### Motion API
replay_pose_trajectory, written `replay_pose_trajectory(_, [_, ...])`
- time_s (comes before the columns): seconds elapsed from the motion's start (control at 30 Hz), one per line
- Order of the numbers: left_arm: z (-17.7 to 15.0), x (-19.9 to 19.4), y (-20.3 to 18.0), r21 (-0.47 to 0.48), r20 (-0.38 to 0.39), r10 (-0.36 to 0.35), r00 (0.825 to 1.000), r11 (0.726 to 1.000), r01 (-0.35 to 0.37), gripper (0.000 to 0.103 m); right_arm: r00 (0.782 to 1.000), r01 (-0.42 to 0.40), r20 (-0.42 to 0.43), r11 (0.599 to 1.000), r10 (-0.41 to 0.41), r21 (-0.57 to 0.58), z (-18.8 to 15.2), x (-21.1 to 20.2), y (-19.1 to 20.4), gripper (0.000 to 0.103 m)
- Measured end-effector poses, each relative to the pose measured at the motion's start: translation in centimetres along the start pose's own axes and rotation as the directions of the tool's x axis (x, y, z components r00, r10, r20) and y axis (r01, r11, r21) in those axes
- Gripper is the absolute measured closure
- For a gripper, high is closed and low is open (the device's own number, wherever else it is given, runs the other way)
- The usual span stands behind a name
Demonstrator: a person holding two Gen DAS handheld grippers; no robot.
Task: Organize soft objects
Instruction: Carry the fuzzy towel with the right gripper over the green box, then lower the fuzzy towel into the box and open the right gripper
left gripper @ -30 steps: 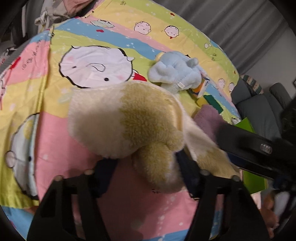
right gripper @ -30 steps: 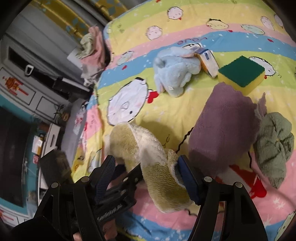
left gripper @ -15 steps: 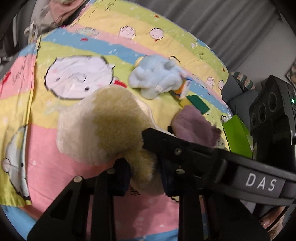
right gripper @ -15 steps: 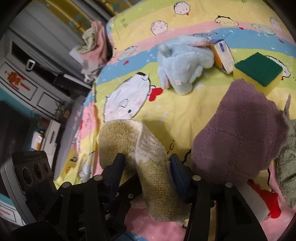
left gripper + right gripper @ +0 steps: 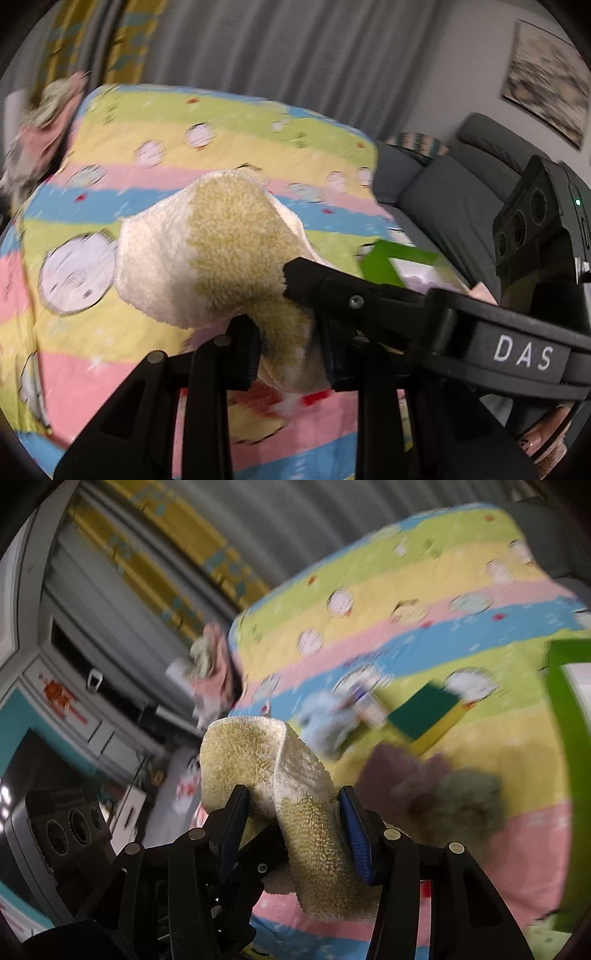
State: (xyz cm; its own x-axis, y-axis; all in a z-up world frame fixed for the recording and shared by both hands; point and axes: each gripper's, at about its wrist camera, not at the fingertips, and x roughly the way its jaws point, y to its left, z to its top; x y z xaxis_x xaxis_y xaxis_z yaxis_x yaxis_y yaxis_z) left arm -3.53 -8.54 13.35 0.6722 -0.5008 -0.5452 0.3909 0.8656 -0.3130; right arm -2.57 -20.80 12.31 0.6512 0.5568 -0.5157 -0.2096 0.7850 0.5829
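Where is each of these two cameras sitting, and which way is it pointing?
Left wrist view: sits on the left hand-held gripper, looking forward and down over the striped cartoon bedspread toward grey curtains; its two black fingers clamp the yellow-and-white fluffy towel, and the right gripper's arm crosses in front.
Right wrist view: sits on the right hand-held gripper, facing the bed, with the sponge and light blue plush toy beyond; its blue-padded fingers grip the towel.
Shared: the towel, the bedspread, and each shows the other gripper.

One towel [image 5: 295, 775], one sponge [image 5: 424, 712], one plush [image 5: 325, 723], two cloths [image 5: 443, 797].
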Motion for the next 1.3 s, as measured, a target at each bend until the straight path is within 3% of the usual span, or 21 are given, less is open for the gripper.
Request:
replay_pose_trajectory(0.27, [2.2, 4.2, -8.7, 0.144, -0.038, -0.123, 0.992, 0.981, 0.127, 0.079, 0.982, 0.041, 0.181, 0.995, -0.057, 0.092, 2.6, -8.1, -5.9, 0.051])
replay_pose_trajectory(0.57, [3.9, 12.2, -16.4, 0.230, -0.178, -0.257, 0.950, 0.928, 0.294, 0.079, 0.936, 0.092, 0.304, 0.957, -0.178, 0.276, 4.1, -14.3, -14.7, 0.051])
replay_pose_trajectory(0.8, [3.3, 17.4, -19.2, 0.188, -0.324, -0.314, 0.893, 0.903, 0.386, 0.080, 0.902, 0.177, 0.296, 0.893, -0.316, 0.414, 4.3, -15.8, -19.8, 0.051])
replay_pose_trajectory(1.17, [1.2, 21.9, -20.9, 0.140, -0.502, -0.286, 0.816, 0.904, 0.403, 0.079, 0.894, 0.247, 0.181, 0.788, -0.409, 0.564, 3.5, -15.6, -25.4, 0.051])
replay_pose_trajectory(1.3, [0.7, 22.8, -20.9, 0.122, -0.527, -0.277, 0.803, 0.911, 0.394, 0.079, 0.892, 0.266, 0.141, 0.752, -0.429, 0.603, 3.0, -15.3, -26.4, 0.051])
